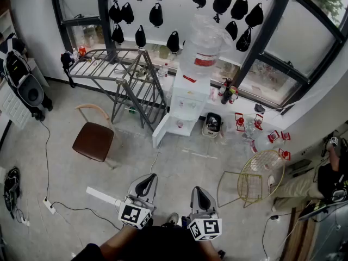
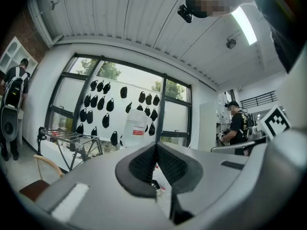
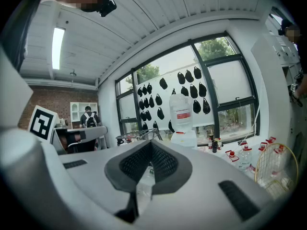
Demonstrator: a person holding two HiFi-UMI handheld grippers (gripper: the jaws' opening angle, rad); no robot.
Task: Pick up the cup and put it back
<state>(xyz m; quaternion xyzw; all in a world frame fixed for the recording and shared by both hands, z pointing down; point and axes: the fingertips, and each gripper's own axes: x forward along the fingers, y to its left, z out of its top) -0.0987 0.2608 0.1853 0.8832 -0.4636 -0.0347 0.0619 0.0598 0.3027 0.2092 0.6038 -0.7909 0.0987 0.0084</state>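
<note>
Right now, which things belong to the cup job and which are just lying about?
Job: likely cup in the open cabinet of the water dispenser; left gripper, right gripper, both shut, empty.
Lying about: drying rack, brown chair, wire chair, red-capped bottles.

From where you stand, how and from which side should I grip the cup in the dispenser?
Grip the cup by its side wall, level from the front. It sits inside the water dispenser's low compartment, so the panel above blocks a top grab. The open door hangs left, so the right gripper, now shut, likely has the clearer path.
</note>
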